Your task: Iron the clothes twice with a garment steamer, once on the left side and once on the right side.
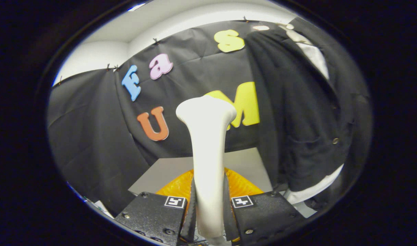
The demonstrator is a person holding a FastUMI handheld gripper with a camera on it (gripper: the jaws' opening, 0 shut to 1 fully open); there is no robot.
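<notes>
A white garment steamer (207, 153) stands upright between my fingers, its flared head raised above them. My gripper (209, 208) is shut on the steamer's handle, with both pads pressed against its sides. A dark jacket (304, 109) over a white garment hangs to the right, beyond the fingers. The steamer's head is well to the left of the jacket's front and apart from it. The jacket's buttons run down its right half.
A grey table top (242, 164) lies below and ahead of the fingers. An orange ribbed object (176, 188) sits just behind the steamer's handle, on the table. The black cloth wall closes off the back and left.
</notes>
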